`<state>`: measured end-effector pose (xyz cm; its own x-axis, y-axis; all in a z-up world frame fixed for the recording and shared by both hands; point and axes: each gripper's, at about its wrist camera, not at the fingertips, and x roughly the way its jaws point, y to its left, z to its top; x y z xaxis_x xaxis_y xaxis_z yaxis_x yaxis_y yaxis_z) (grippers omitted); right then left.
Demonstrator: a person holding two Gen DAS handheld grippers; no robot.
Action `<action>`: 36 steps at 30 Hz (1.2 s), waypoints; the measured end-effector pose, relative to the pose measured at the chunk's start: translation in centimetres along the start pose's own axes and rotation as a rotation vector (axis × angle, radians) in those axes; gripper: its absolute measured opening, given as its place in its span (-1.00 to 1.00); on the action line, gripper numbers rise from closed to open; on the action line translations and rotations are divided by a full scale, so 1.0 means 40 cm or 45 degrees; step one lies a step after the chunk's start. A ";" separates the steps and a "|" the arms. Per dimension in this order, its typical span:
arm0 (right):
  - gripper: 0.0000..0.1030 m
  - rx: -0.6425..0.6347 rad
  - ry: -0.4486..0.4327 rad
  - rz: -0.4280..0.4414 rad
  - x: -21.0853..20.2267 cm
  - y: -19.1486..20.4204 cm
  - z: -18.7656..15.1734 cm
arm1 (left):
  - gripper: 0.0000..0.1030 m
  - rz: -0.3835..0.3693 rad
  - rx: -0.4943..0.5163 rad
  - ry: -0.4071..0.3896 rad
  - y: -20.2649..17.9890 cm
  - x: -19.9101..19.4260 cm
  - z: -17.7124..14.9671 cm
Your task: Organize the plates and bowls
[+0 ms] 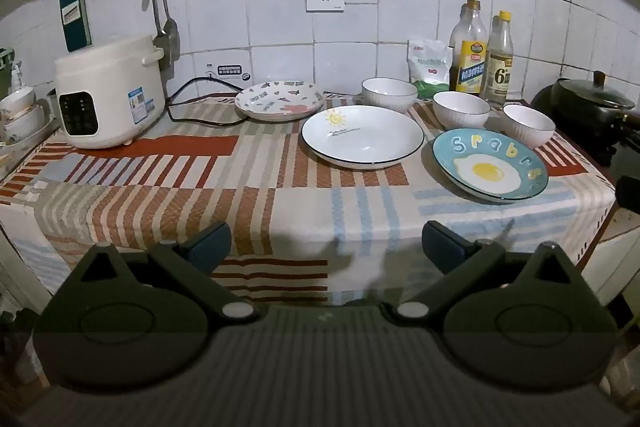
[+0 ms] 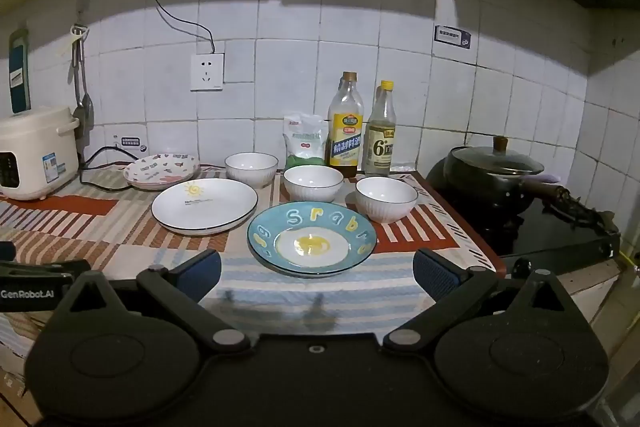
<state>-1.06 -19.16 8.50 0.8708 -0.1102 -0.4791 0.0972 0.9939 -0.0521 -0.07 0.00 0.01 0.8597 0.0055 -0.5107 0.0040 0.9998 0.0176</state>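
Three plates lie on the striped cloth: a patterned plate (image 1: 279,100) (image 2: 161,169) at the back, a white plate with a sun (image 1: 362,136) (image 2: 204,206) in the middle, and a blue fried-egg plate (image 1: 490,165) (image 2: 312,238) nearest the right. Behind them stand three white ribbed bowls, apart from one another: (image 1: 389,95) (image 2: 251,169), (image 1: 461,109) (image 2: 313,183), (image 1: 529,125) (image 2: 386,198). My left gripper (image 1: 327,247) hangs open over the front edge, nothing between its fingers. My right gripper (image 2: 318,273) is open too, just short of the blue plate.
A white rice cooker (image 1: 108,91) with a black cord stands at the left. Two bottles (image 1: 482,59) and a pouch (image 1: 429,65) line the tiled wall. A black lidded pot (image 2: 494,179) sits on the stove to the right. More bowls are stacked at the far left (image 1: 20,115).
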 end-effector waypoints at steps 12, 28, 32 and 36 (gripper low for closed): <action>1.00 -0.003 0.001 -0.006 0.001 0.006 -0.015 | 1.00 0.042 -0.014 -0.020 0.005 -0.004 -0.011; 1.00 -0.021 0.035 -0.004 0.031 0.009 -0.030 | 1.00 0.069 -0.017 -0.010 0.026 0.002 -0.030; 1.00 -0.025 0.040 -0.007 0.030 0.011 -0.031 | 1.00 0.061 -0.012 -0.017 0.029 -0.003 -0.031; 1.00 -0.019 0.037 -0.005 0.031 0.010 -0.029 | 1.00 0.052 0.002 -0.021 0.023 -0.011 -0.030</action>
<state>-0.52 -18.91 6.88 0.8560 -0.1145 -0.5041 0.0933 0.9934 -0.0672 -1.05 0.96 -0.80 0.8676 0.0462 -0.4950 -0.0305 0.9987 0.0397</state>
